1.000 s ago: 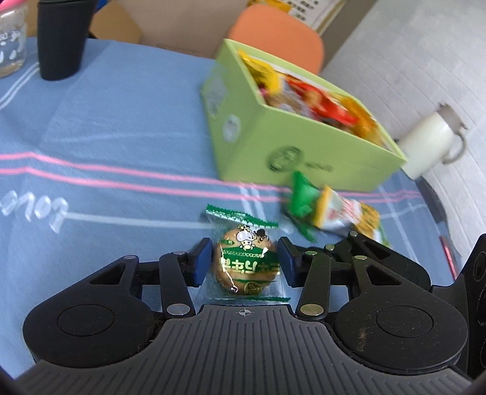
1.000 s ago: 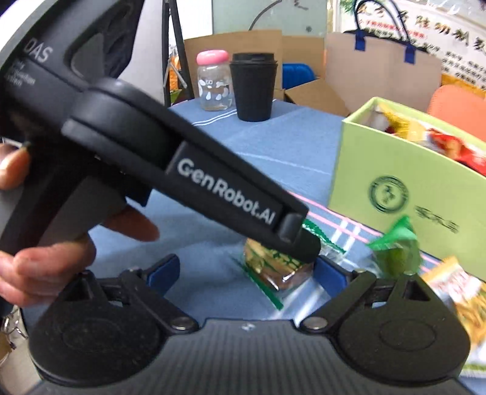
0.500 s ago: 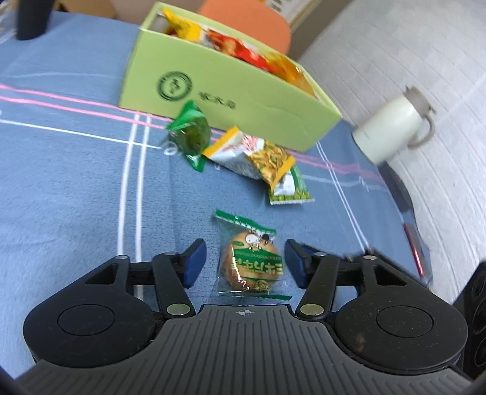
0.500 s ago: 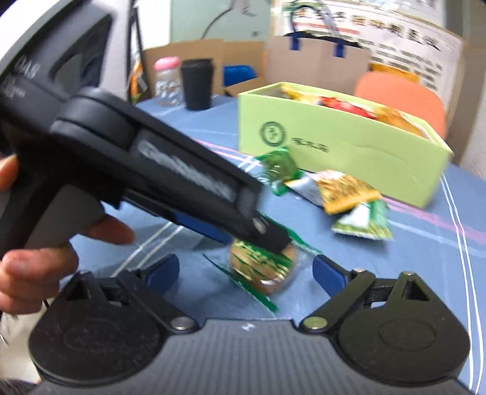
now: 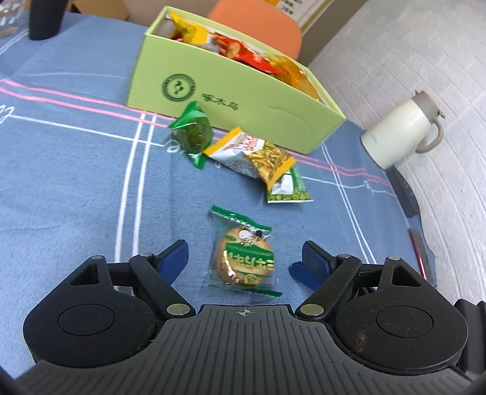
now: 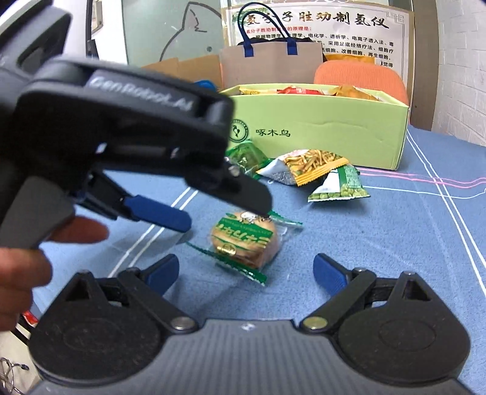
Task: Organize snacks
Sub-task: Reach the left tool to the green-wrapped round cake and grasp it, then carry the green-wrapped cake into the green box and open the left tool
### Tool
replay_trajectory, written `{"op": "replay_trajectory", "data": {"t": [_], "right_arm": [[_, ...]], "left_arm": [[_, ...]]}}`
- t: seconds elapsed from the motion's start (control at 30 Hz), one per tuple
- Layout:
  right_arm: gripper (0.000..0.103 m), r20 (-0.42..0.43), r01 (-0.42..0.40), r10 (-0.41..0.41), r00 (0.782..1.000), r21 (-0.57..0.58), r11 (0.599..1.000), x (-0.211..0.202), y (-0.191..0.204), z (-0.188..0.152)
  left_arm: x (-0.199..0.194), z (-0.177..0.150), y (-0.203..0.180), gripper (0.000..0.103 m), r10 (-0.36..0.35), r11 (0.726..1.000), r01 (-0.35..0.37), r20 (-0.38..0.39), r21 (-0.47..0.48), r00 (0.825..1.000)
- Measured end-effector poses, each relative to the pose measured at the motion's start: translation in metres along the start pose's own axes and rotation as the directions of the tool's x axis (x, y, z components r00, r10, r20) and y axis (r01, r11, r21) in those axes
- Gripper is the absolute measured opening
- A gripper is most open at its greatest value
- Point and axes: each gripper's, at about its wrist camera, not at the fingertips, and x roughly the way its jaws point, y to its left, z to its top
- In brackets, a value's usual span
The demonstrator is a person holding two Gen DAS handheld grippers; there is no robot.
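Note:
A round cookie in a clear and green packet (image 5: 246, 261) lies flat on the blue tablecloth (image 5: 76, 182). My left gripper (image 5: 243, 249) straddles it; its jaws are opening and the pads stand clear of the packet on both sides. The right wrist view shows the same cookie packet (image 6: 243, 240) just ahead of my open right gripper (image 6: 246, 264), with the left gripper (image 6: 224, 215) hovering over it. Beyond lie a green candy (image 5: 194, 133), a yellow snack packet (image 5: 261, 155) and a green pea packet (image 5: 288, 190), in front of the green box (image 5: 243, 100) full of snacks.
A white jug (image 5: 401, 133) stands at the right near the table's edge. A black cup (image 5: 45, 18) stands far left. An orange chair back (image 5: 258, 27) and a paper bag (image 6: 270, 66) are behind the box. A person's hand (image 6: 24, 258) holds the left gripper.
The left gripper carried the cookie packet to the right, past the box front, then its jaws spread and let the packet go on the cloth. The right gripper followed and stayed open.

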Motion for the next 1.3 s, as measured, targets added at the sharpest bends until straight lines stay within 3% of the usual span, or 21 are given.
{"op": "replay_trajectory", "data": {"t": [0.1, 0.37, 0.63, 0.83, 1.17, 1.27, 1.3], "right_arm": [[0.093, 0.025, -0.065, 0.063, 0.998, 0.068, 0.996, -0.003, -0.006, 0.001], [0.093, 0.04, -0.026, 0.025, 0.999, 0.025, 0.999, -0.001, 0.009, 0.007], [0.093, 0.024, 0.017, -0.016, 1.0, -0.05, 0.999, 0.001, 0.018, 0.006], [0.079, 0.022, 0.018, -0.018, 1.0, -0.007, 1.0, 0.004, 0.011, 0.007], [0.085, 0.022, 0.02, -0.019, 1.0, -0.037, 0.999, 0.016, 0.016, 0.005], [0.077, 0.042, 0.051, -0.048, 0.998, -0.058, 0.997, 0.015, 0.018, 0.001], [0.075, 0.044, 0.054, -0.051, 0.998, -0.052, 0.997, 0.014, 0.016, 0.001]], "left_arm": [[0.005, 0.005, -0.002, 0.068, 0.01, 1.0, -0.009, -0.01, 0.026, 1.0], [0.011, 0.012, 0.007, 0.06, -0.027, 0.999, 0.028, -0.033, 0.027, 0.999], [0.006, 0.019, 0.013, 0.058, -0.061, 0.997, 0.063, -0.044, 0.053, 0.997], [0.017, 0.016, 0.008, 0.051, -0.089, 0.994, 0.094, -0.078, 0.063, 0.993], [0.023, 0.008, 0.003, 0.044, -0.089, 0.991, 0.098, -0.096, 0.087, 0.991], [0.022, 0.0, -0.003, 0.029, -0.056, 0.989, 0.065, -0.069, 0.131, 0.996], [0.021, -0.001, -0.003, 0.014, -0.039, 0.99, 0.047, -0.06, 0.13, 0.997]]}}
